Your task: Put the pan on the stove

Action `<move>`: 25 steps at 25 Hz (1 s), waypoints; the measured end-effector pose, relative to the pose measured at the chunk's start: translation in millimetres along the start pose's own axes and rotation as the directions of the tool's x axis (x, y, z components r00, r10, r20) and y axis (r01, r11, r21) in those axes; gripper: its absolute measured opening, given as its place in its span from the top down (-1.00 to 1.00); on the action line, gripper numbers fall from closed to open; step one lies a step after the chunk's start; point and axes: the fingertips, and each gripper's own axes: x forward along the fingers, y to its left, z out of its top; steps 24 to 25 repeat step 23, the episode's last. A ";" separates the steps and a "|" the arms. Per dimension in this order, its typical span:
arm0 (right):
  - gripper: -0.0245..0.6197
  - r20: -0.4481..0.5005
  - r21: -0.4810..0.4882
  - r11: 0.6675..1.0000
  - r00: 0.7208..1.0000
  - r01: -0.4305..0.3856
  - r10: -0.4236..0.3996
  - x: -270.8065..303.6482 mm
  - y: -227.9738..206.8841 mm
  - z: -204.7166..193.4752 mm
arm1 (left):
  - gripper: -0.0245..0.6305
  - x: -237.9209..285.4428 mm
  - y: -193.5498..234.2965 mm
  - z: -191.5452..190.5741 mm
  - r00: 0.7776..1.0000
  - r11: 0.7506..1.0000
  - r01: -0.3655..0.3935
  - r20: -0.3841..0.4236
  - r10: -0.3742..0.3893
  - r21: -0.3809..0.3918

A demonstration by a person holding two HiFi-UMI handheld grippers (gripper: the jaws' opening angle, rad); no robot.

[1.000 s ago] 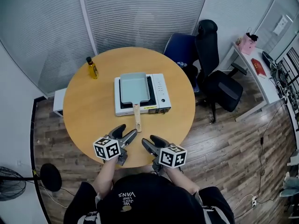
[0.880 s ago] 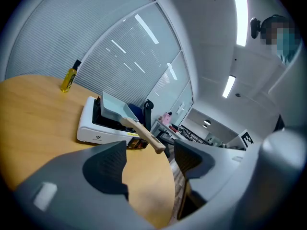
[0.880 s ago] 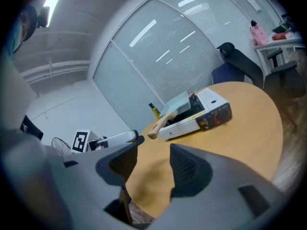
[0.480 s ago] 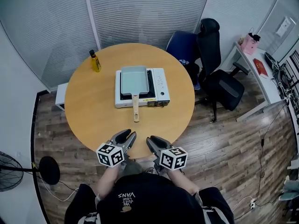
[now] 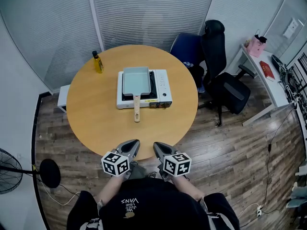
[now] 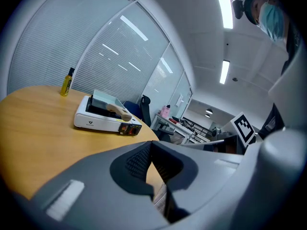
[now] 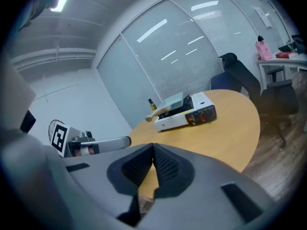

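Well, pan (image 5: 135, 77) already sits on the stove (image 5: 163, 87), mid table (image 5: 91, 114), handle (image 5: 137, 109) pointing near, to you. L gripper (image 5: 133, 143) & R gripper (image 5: 156, 146) hang at the near edge, jaws just closed, nothing in them. Pan looks stiff, prob. light; hold the wood handle.

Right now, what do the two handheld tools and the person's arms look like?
The left tool and right tool match: grey, tapered two-jaw clamps with dark, dimpled pads. Each carries a white cube printed with black square markers. No cables show. The person wears a black top with white lettering; its sleeves leave the forearms bare.
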 end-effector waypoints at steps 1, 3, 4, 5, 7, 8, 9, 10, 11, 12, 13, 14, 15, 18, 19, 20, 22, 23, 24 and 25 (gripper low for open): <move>0.88 -0.003 -0.003 1.000 1.000 0.003 -0.003 -1.4 -0.6 -1.5 | 0.89 0.5 -2.8 -3.4 1.000 1.000 0.004 -0.009 -0.004 -0.003; 0.88 -0.007 -0.005 1.000 1.000 0.007 -0.007 -4.4 -2.0 -3.6 | 0.89 1.3 -7.5 -8.8 1.000 1.000 0.014 -0.025 -0.014 -0.013; 0.88 -0.008 -0.005 1.000 1.000 0.009 -0.009 -6.1 -2.9 -4.6 | 0.89 1.5 -9.0 -11.5 0.999 1.000 0.016 -0.033 -0.017 -0.019; 0.88 -0.009 -0.005 1.000 1.000 0.012 -0.012 -7.9 -3.8 -5.6 | 0.90 1.4 -9.8 -13.9 0.999 1.000 0.015 -0.040 -0.016 -0.025; 0.88 -0.009 -0.004 1.000 1.000 0.017 -0.017 -11.0 -5.4 -7.1 | 0.90 0.5 -10.3 -17.3 0.999 1.000 0.007 -0.048 -0.008 -0.028; 0.88 -0.009 -0.004 1.000 1.000 0.019 -0.019 -12.2 -6.1 -7.5 | 0.90 0.1 -10.6 -18.2 0.999 1.000 0.003 -0.050 -0.005 -0.028; 0.88 -0.008 -0.004 1.000 1.000 0.020 -0.020 -13.3 -6.8 -7.7 | 0.90 0.0 -11.1 -19.0 0.999 1.000 0.002 -0.052 -0.003 -0.027; 0.88 -0.008 -0.003 1.000 1.000 0.021 -0.021 -14.0 -7.5 -8.0 | 0.90 0.2 -11.5 -20.0 0.999 1.000 0.002 -0.054 -0.004 -0.026; 0.88 -0.008 -0.002 1.000 1.000 0.022 -0.022 -14.6 -8.2 -8.5 | 0.90 0.5 -11.9 -21.3 0.998 1.000 0.003 -0.058 -0.005 -0.027; 0.88 -0.007 -0.002 1.000 1.000 0.021 -0.021 -15.3 -8.8 -8.9 | 0.90 0.9 -12.4 -22.8 0.998 1.000 0.003 -0.062 -0.005 -0.028; 0.88 -0.007 -0.003 1.000 1.000 0.020 -0.020 -16.0 -9.3 -9.2 | 0.89 1.1 -12.8 -24.1 0.998 1.000 0.001 -0.065 -0.003 -0.029; 0.88 -0.007 -0.003 1.000 1.000 0.019 -0.019 -16.8 -9.6 -9.5 | 0.90 1.1 -13.2 -25.3 0.998 1.000 -0.001 -0.067 -0.001 -0.029; 0.88 -0.007 -0.003 1.000 1.000 0.018 -0.018 -17.4 -9.9 -9.7 | 0.90 0.8 -13.5 -26.1 0.998 1.000 -0.004 -0.069 0.002 -0.028; 0.88 -0.006 -0.003 1.000 1.000 0.016 -0.017 -19.1 -10.6 -9.2 | 0.90 0.4 -14.7 -26.8 0.997 1.000 -0.008 -0.072 0.006 -0.027; 0.88 -0.005 -0.003 1.000 1.000 0.016 -0.016 -19.8 -10.8 -8.9 | 0.89 0.5 -15.4 -26.9 0.997 1.000 -0.009 -0.074 0.007 -0.025; 0.88 -0.004 -0.003 1.000 1.000 0.015 -0.015 -20.3 -11.0 -8.7 | 0.89 0.5 -16.1 -27.2 0.997 1.000 -0.010 -0.075 0.008 -0.023; 0.88 -0.004 -0.003 1.000 1.000 0.013 -0.013 -21.3 -11.8 -8.7 | 0.89 0.6 -17.3 -28.4 0.997 1.000 -0.011 -0.078 0.009 -0.022; 0.88 -0.004 -0.003 1.000 1.000 0.012 -0.012 -21.7 -12.2 -8.8 | 0.89 0.7 -17.8 -29.2 0.997 1.000 -0.012 -0.079 0.010 -0.022; 0.88 -0.004 -0.003 1.000 1.000 0.012 -0.012 -21.7 -12.2 -8.8 | 0.89 0.7 -17.8 -29.2 0.997 1.000 -0.012 -0.079 0.010 -0.022; 0.88 -0.004 -0.003 1.000 1.000 0.012 -0.012 -21.7 -12.2 -8.8 | 0.89 0.7 -17.8 -29.2 0.997 1.000 -0.012 -0.079 0.010 -0.022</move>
